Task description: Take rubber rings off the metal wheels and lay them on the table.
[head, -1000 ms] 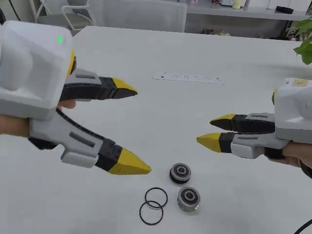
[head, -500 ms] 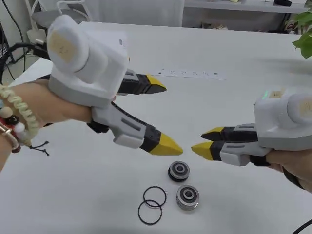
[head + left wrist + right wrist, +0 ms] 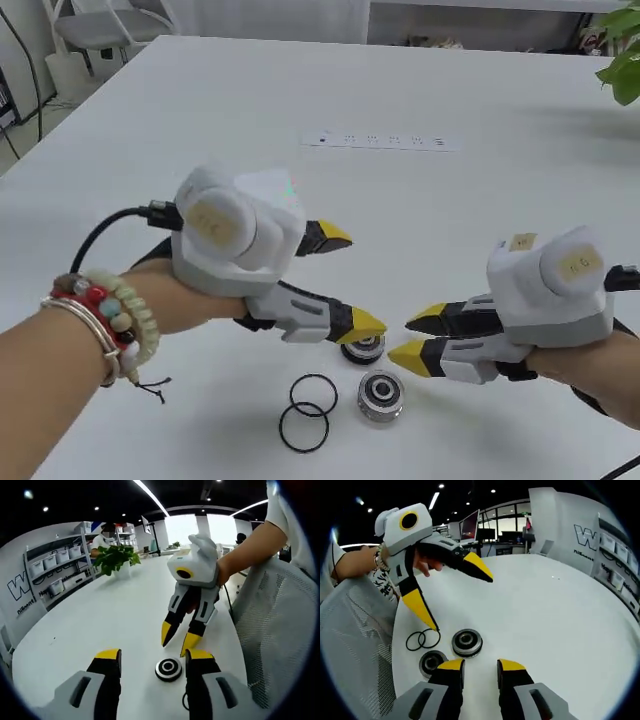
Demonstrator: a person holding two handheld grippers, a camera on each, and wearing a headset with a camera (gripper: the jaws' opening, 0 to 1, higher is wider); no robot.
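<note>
We look down on a broad white worktop (image 3: 480, 90) that carries everything. Over its near part our left claw (image 3: 352, 281), white and grey with yellow tips, hovers with its jaws spread wide, released and grasping nothing. Facing it, tips near tips, is our right claw (image 3: 415, 338), its jaws a little apart and likewise released. Farther back lies a flat white power strip (image 3: 380, 141). Below the claws sit two small round metal wheels. The dark-rimmed wheel (image 3: 363, 348) is partly hidden behind the left claw's lower jaw, and the silver wheel (image 3: 381, 394) sits just beside it, nearer to us. Left of the silver wheel, two thin black rubber rings (image 3: 308, 410) lie flat on the worktop, overlapping each other.
</note>
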